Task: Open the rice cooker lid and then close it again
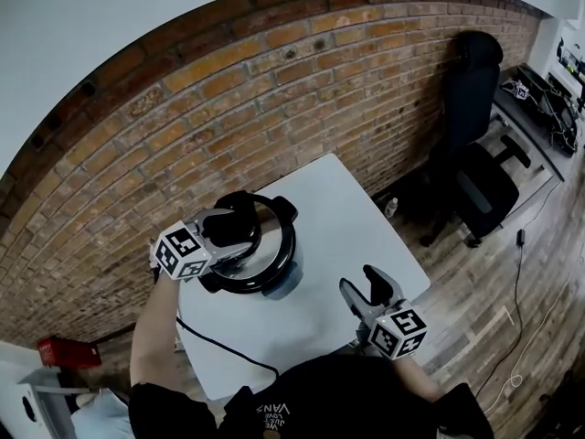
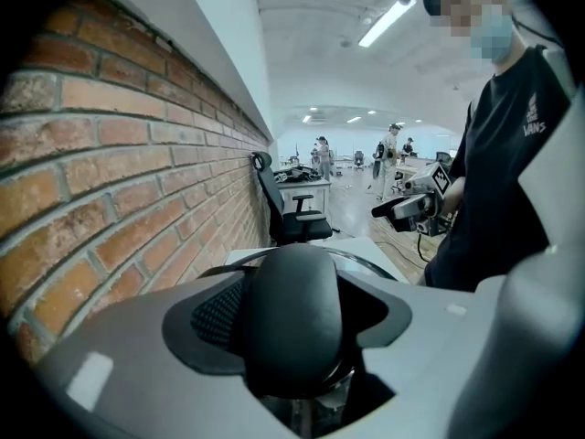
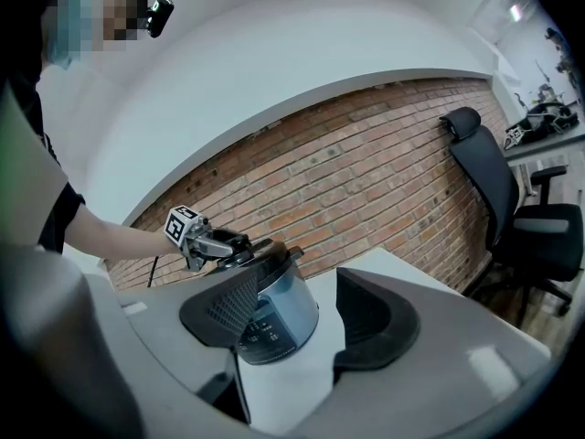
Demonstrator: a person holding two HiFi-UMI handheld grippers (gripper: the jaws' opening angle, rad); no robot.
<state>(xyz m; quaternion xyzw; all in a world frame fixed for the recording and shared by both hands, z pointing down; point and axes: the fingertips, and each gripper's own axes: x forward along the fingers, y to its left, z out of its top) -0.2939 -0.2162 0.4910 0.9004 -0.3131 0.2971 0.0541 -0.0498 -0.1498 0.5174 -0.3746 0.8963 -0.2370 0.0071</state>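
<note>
The rice cooker (image 1: 281, 280) (image 3: 279, 314) stands on the white table (image 1: 347, 218), at its left side by the brick wall. Its glass lid (image 1: 274, 231) lies over the pot. The black lid handle (image 2: 292, 327) fills the gap between the jaws of my left gripper (image 1: 230, 233) (image 2: 292, 291) (image 3: 230, 242), and both pads lie against its sides. My right gripper (image 1: 375, 283) (image 3: 300, 286) (image 2: 402, 208) hovers over the table's near right corner, well apart from the cooker. It points toward the cooker, and it is open with nothing between its fingers.
A black power cord (image 1: 224, 347) runs from the cooker over the table's near edge. A brick wall (image 1: 274, 90) is close behind the table. A black office chair (image 1: 480, 176) stands to the right, and a red box (image 1: 59, 350) lies on the floor at left.
</note>
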